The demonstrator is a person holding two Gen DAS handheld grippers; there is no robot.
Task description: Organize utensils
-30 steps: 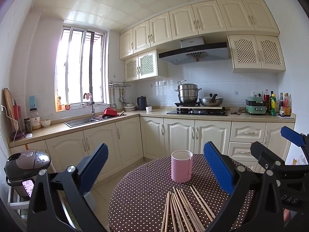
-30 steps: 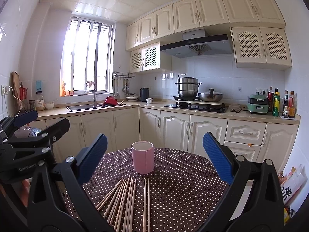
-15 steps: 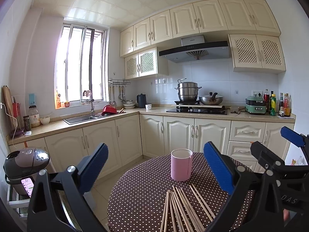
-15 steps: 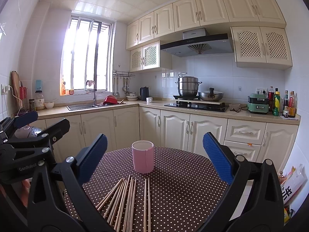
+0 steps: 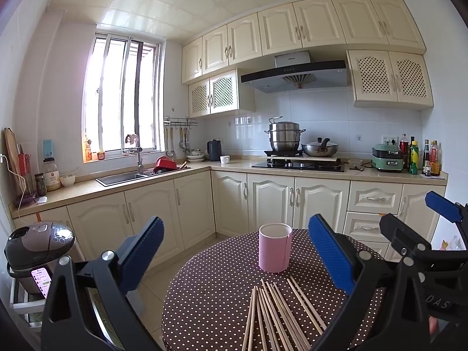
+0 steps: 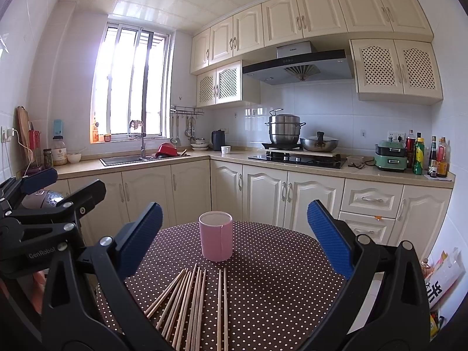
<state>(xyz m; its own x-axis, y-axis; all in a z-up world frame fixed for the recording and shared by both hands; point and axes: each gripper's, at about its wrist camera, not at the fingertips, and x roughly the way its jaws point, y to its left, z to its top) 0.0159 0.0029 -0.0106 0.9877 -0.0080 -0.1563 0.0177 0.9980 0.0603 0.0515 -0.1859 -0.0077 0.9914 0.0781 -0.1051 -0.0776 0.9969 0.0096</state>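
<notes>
Chopsticks [image 6: 193, 307] lie loose in a fanned bundle on the near part of the round counter [image 6: 278, 278], which is covered by a brown cloth with white dots. Their far tips point toward a pink cup [image 6: 216, 239] that stands upright on the cloth just beyond them, apart from the sticks. In the left wrist view the same chopsticks [image 5: 275, 313] fan out below the cup [image 5: 275, 247].

Left tongs [image 5: 235, 259]: spread wide, blue pads facing each other, nothing between them, held above the counter [image 5: 210, 292]. Right tongs [image 6: 234, 238]: likewise spread wide and holding nothing, above the sticks. Each tool is visible at the edge of the other's view, the two side by side.

Background: cream kitchen cabinets, a sink [image 6: 122, 160] under the window, a steel stockpot [image 6: 284, 131] and a wok on the hob, bottles at the far right.
</notes>
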